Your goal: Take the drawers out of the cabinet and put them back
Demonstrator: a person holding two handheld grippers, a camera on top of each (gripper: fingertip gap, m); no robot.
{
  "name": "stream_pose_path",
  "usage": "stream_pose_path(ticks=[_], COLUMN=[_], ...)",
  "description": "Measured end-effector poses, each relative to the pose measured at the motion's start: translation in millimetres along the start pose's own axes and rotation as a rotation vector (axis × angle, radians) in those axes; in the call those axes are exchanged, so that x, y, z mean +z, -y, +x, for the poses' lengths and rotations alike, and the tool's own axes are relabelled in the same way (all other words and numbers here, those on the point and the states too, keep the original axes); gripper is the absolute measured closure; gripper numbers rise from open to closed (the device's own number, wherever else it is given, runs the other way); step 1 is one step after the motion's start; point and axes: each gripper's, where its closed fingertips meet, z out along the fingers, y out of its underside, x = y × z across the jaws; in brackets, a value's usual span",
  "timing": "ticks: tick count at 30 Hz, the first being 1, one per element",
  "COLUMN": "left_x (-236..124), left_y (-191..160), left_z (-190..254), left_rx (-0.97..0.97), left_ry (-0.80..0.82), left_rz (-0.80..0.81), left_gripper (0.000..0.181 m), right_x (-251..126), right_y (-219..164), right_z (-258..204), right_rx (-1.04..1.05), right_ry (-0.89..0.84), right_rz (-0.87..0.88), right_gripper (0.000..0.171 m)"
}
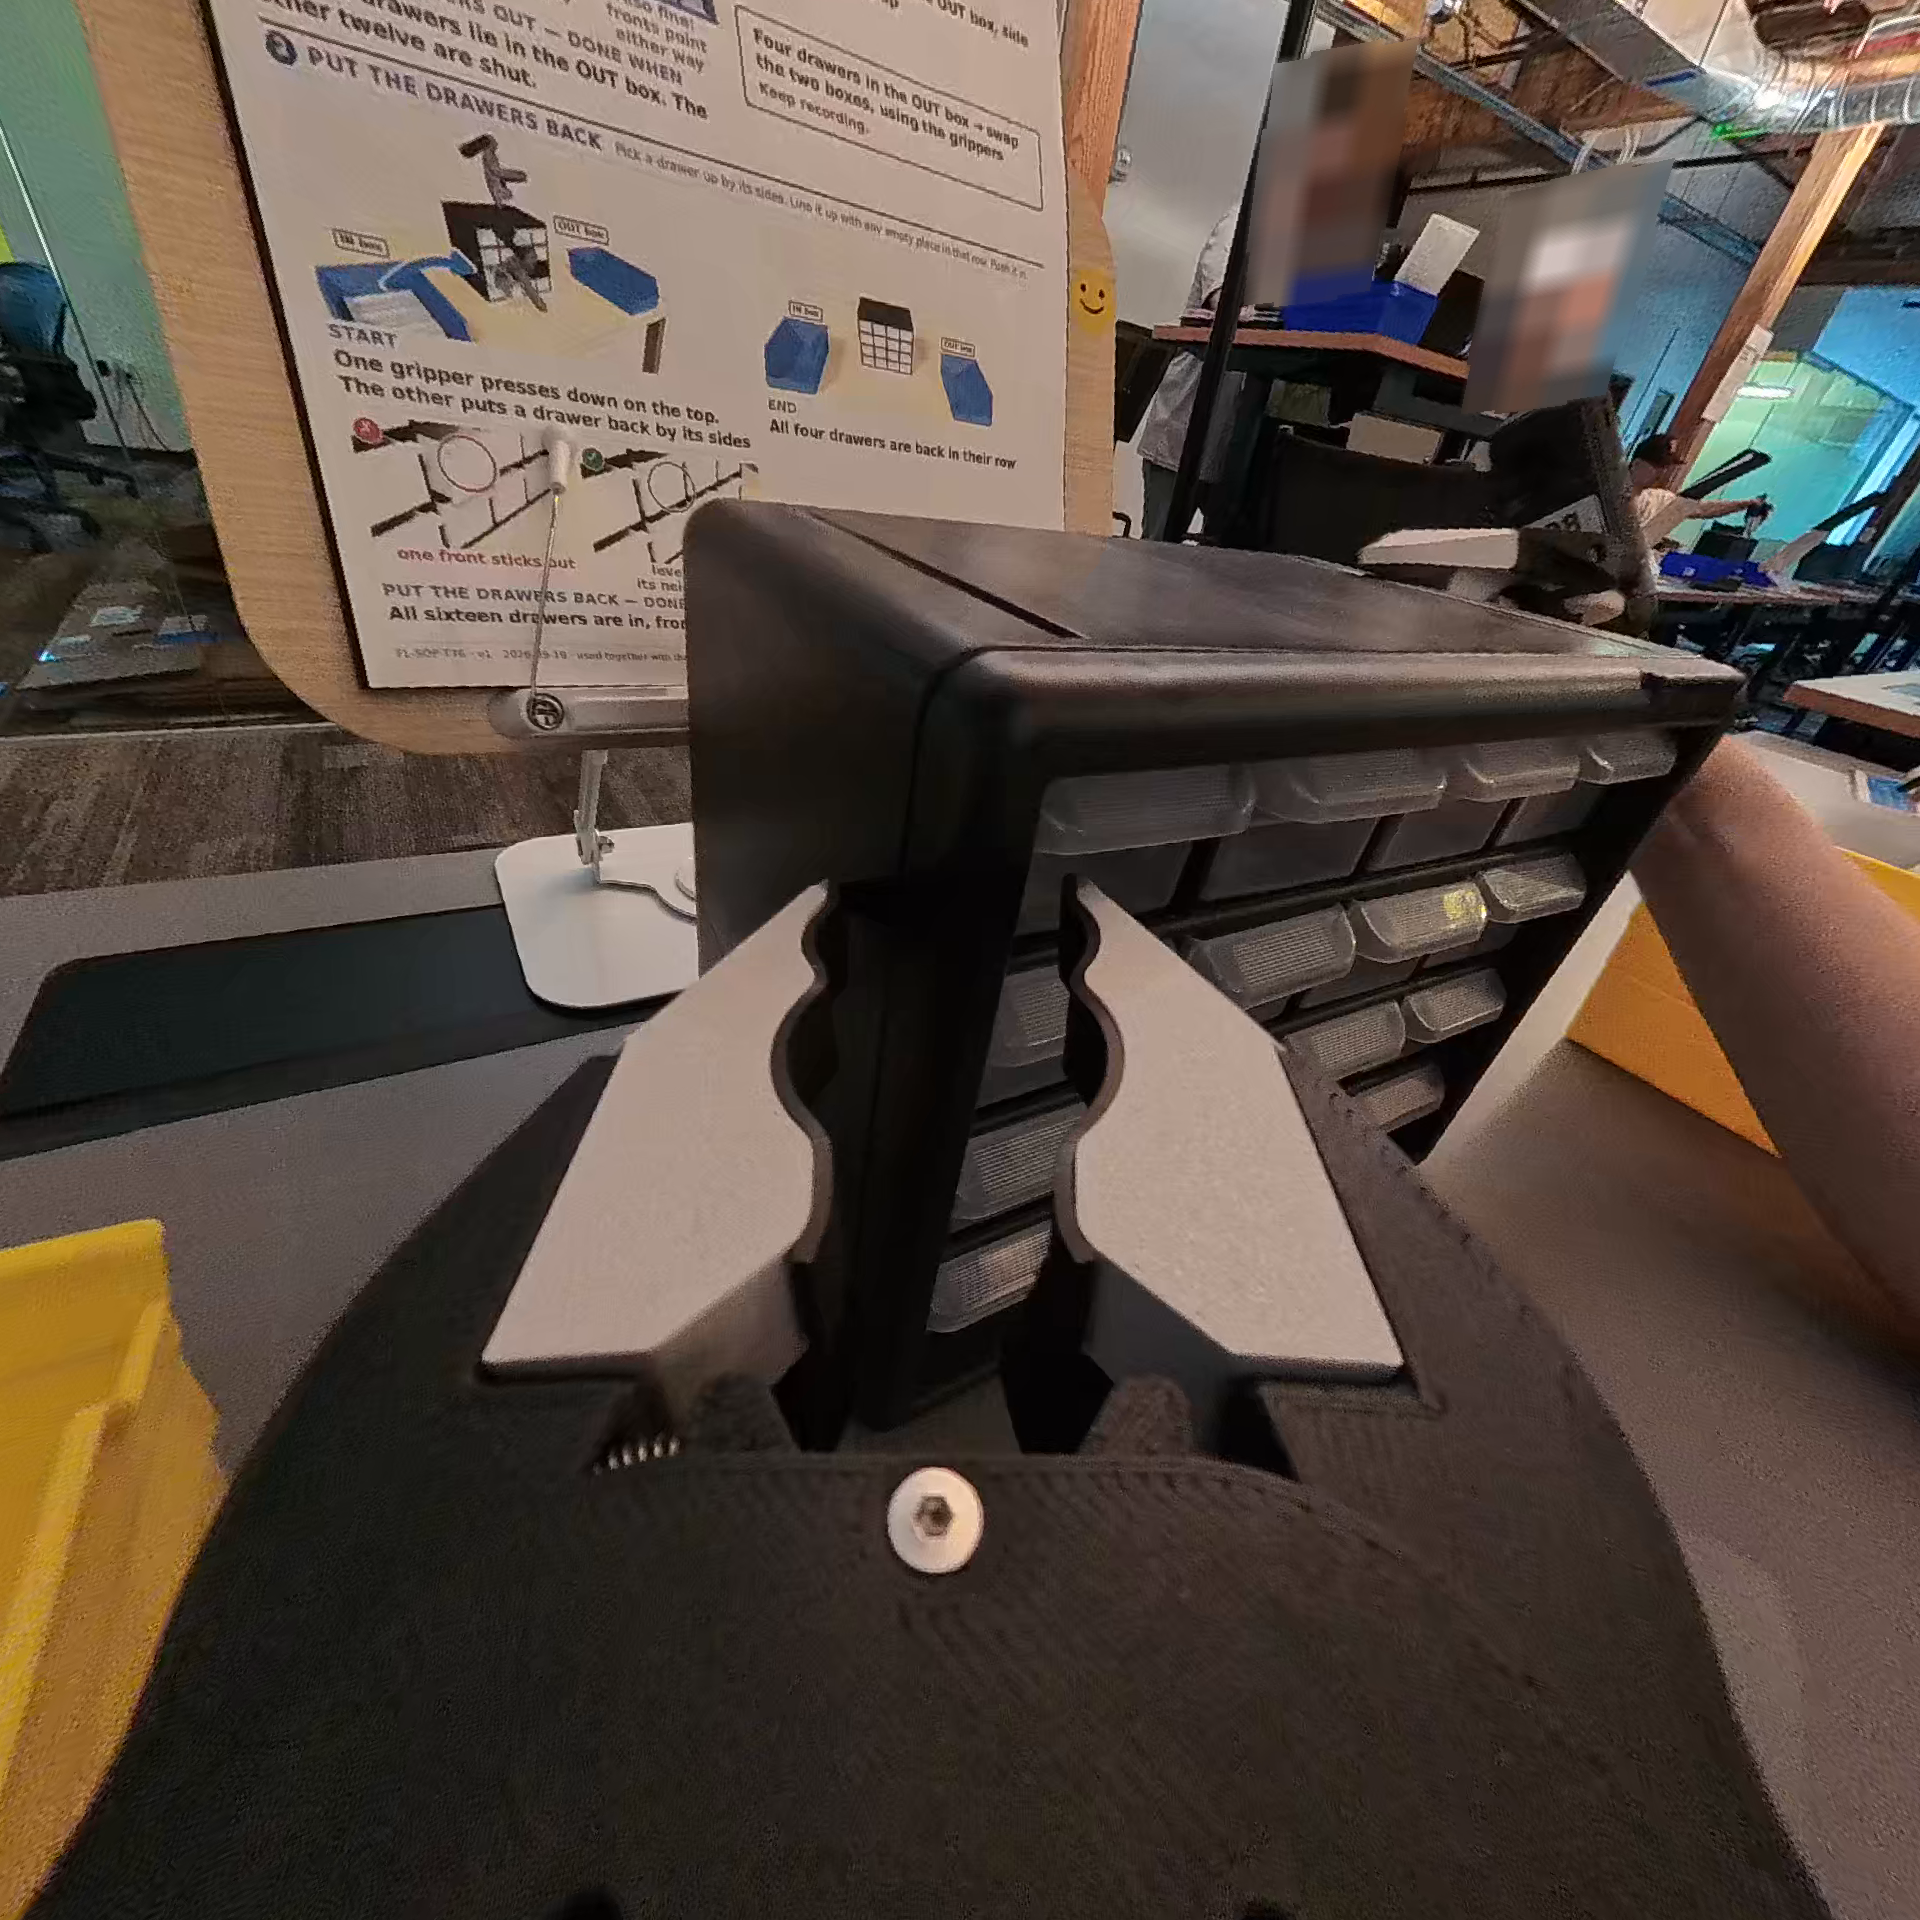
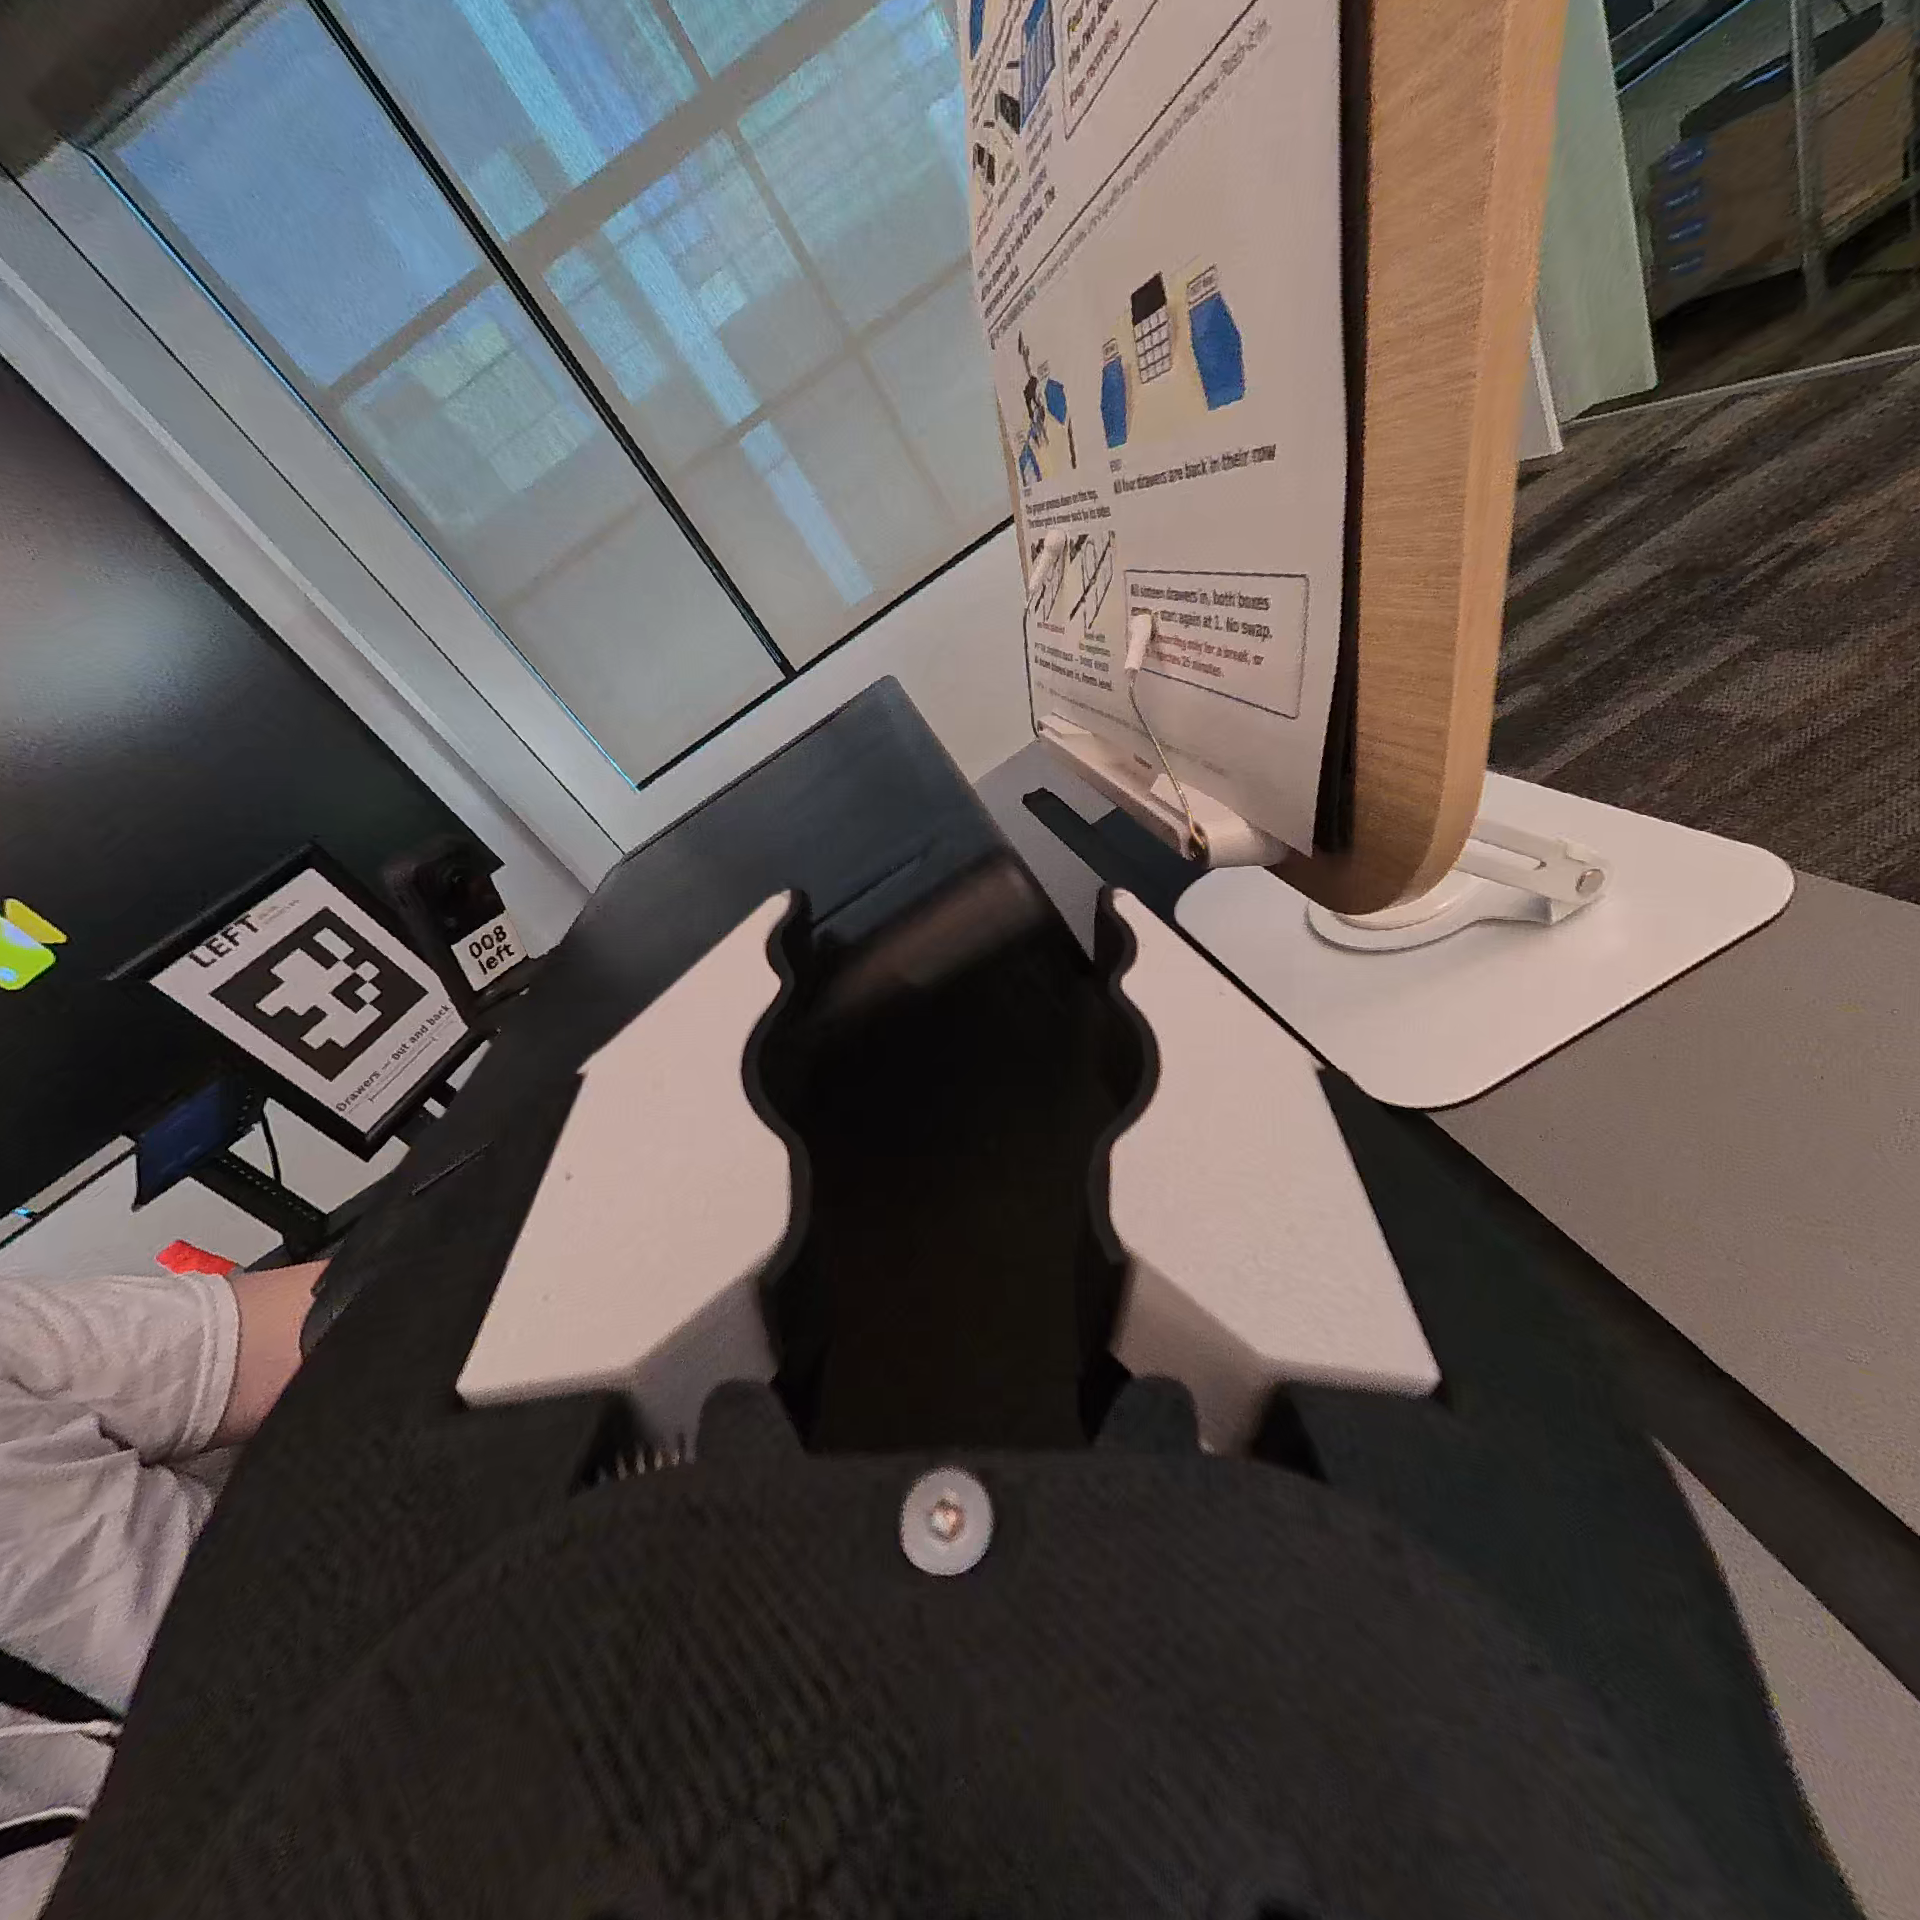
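Observation:
A black cabinet [image 1: 1195,644] with rows of clear drawers [image 1: 1340,779] stands on the grey table. All the drawers I can see sit in their slots. My left gripper [image 1: 951,904] is open, its jaws standing on either side of the cabinet's front left corner post; I cannot tell whether they touch it. My right gripper [image 2: 945,935] is open and lies over the cabinet's black top [image 2: 831,821]. It also shows in the left wrist view [image 1: 1507,566], at the top's far right edge. The left gripper's body with a marker card shows in the right wrist view [image 2: 312,997].
A yellow bin [image 1: 83,1455] sits at the near left, another yellow bin [image 1: 1683,1018] to the cabinet's right, behind a person's forearm [image 1: 1787,987]. A wooden instruction board [image 1: 623,312] on a white stand base [image 2: 1507,966] stands behind the cabinet. A sleeve [image 2: 94,1382] shows at left. Spacing between my two grippers at the tips: around 25 cm.

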Motion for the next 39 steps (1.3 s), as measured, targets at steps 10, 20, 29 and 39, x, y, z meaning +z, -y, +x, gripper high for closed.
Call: stream_pose_path(ticks=[10, 20, 29, 39], left_x=[-5.9, -61.1, -231.7, -333.1], left_y=[-1.1, 48.9, 81.5, -18.5], left_z=[4.0, 5.1, -54.7, -196.3], left_rx=[0.027, 0.214, 0.417, 0.013], left_ry=[0.008, 0.213, 0.53, 0.603], left_rz=[0.01, 0.034, -0.098, -0.272], left_gripper=[0.142, 0.135, 0.113, 0.116], right_x=[-1.9, -52.5, -119.3, -411.4], right_y=[-5.4, 68.0, 6.5, -139.4], right_z=[-6.2, -71.5, -163.4, -149.9], right_rx=[0.007, -0.373, -0.361, -0.529], right_ry=[0.006, -0.237, -0.625, -1.604], right_rz=[-0.038, 0.236, -0.014, -0.366], right_gripper=[0.117, 0.111, 0.11, 0.101])
